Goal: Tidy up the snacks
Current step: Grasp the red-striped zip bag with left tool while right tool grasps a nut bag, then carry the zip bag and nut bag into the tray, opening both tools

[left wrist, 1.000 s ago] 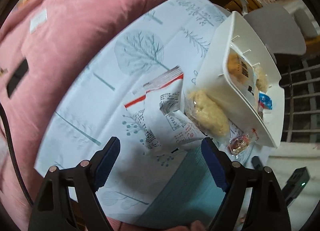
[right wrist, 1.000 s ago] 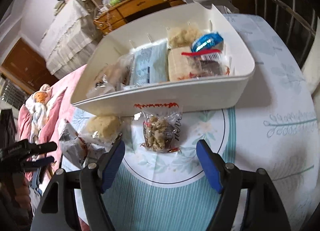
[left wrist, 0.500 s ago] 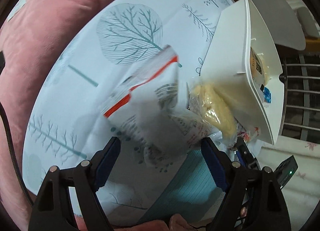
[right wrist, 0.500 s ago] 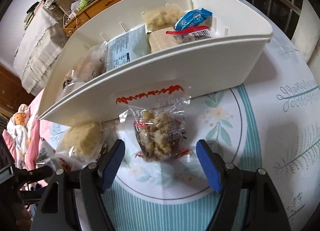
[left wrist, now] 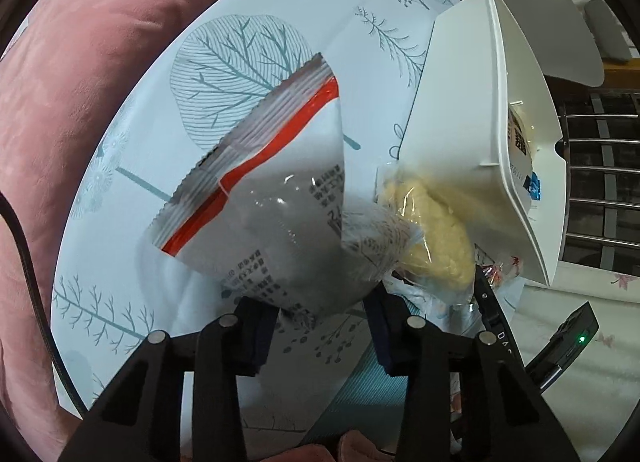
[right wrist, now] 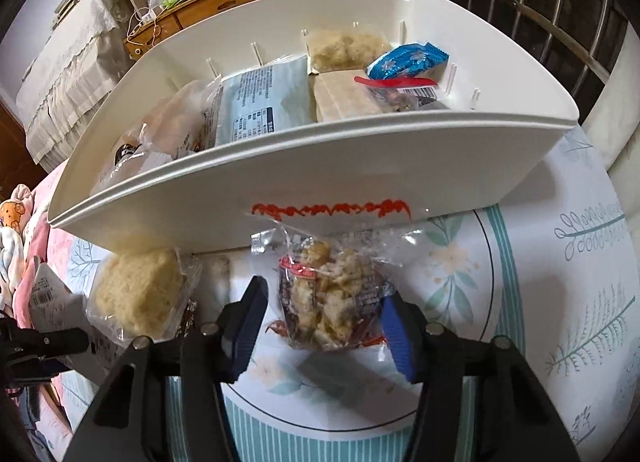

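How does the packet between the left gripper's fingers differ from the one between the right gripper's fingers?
The white packet with the red stripe is opaque and printed with text, while the clear packet of brown snack pieces shows its contents. The white packet looks larger in its view and stands tilted up off the tablecloth. Both lie outside the white bin, with fingers closing around them.

Beside the white bin (right wrist: 320, 166), a white packet (left wrist: 280, 198) bears a red stripe; the tablecloth (left wrist: 256, 34) shows teal trees on pale blue, near a pink cushion (left wrist: 80, 62).
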`<state>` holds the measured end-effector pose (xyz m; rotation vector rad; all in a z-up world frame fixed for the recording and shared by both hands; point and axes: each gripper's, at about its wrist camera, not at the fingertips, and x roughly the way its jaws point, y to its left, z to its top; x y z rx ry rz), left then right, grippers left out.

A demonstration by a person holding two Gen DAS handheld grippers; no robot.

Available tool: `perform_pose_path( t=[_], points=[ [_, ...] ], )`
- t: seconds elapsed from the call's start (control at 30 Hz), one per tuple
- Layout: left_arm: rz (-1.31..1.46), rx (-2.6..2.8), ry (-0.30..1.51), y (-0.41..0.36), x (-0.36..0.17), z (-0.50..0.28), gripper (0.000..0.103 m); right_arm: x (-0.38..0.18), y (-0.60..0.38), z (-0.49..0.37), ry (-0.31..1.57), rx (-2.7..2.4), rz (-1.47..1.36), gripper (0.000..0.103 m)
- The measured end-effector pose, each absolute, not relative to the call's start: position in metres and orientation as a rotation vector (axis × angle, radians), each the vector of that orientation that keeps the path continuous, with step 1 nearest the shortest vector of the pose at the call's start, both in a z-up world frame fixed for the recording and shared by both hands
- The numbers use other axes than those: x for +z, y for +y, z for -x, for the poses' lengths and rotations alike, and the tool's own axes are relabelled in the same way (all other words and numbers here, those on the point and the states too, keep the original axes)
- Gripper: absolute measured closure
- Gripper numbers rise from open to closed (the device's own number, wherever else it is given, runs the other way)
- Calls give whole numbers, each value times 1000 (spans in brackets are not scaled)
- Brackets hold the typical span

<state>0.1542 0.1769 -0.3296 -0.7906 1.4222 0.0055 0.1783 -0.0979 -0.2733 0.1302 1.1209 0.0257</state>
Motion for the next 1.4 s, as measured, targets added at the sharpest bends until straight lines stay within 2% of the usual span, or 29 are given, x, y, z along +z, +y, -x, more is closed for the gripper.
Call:
perform_pose_path(
  t=[0.17, 0.57, 1.03, 1.4],
  points=[
    [775, 17, 1406, 173, -326, -151, 68, -272, -99, -177, 1136, 44, -124, 53],
    [696, 144, 1307, 165, -292, -133, 68, -262, -90, -158, 1161, 211, -66, 55],
    [644, 170, 1173, 154, -215, -137, 68, -179, -65, -135, 985, 539, 160, 54],
    [479, 33, 1127, 100, -146, -176, 68, -130, -101, -174, 876, 525, 162, 53]
  ],
)
